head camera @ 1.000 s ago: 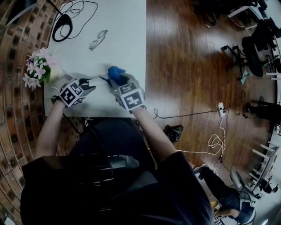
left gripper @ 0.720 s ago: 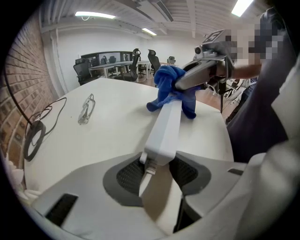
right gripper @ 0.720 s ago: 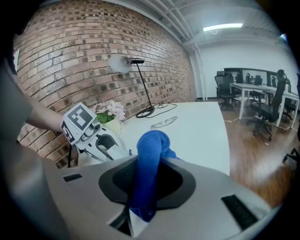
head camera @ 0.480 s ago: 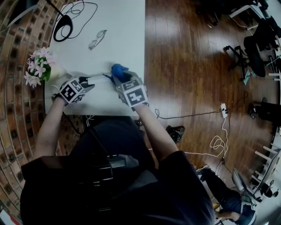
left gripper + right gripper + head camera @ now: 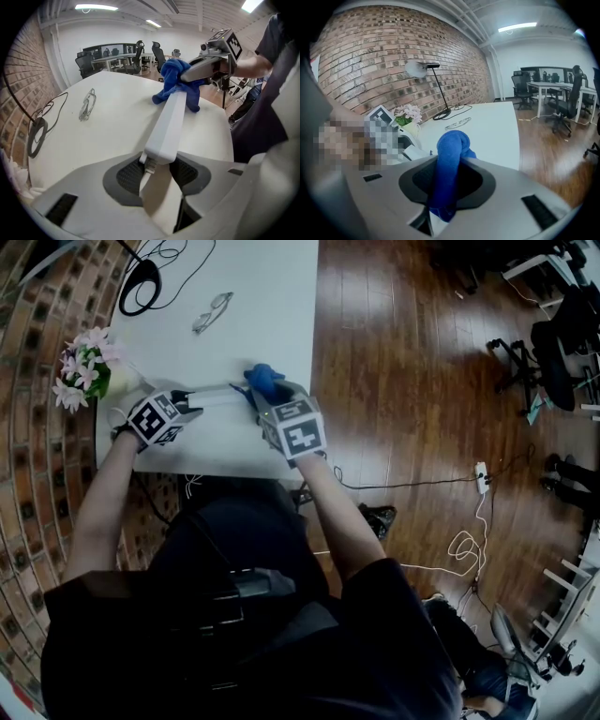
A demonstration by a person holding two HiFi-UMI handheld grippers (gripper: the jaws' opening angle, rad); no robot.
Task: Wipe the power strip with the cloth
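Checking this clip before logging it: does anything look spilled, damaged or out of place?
Nothing spilled or damaged. The power strip sits clamped in the left claw, the blue cloth in the right claw against its far end. Eyeglasses lie loose on the white table.

The tabletop [image 5: 272,296] carries one strip [image 5: 217,396], one cloth [image 5: 265,379] near its right edge, and one pair of glasses [image 5: 212,313]. One bunch of flowers [image 5: 84,369] stands at its left edge and one lamp [image 5: 142,276] at its far left corner. There are two grippers, the left gripper [image 5: 192,401] and the right gripper [image 5: 261,397]. On the floor lie one floor strip [image 5: 481,474] and one white cable [image 5: 464,540]. The chairs beyond are too crowded to count.
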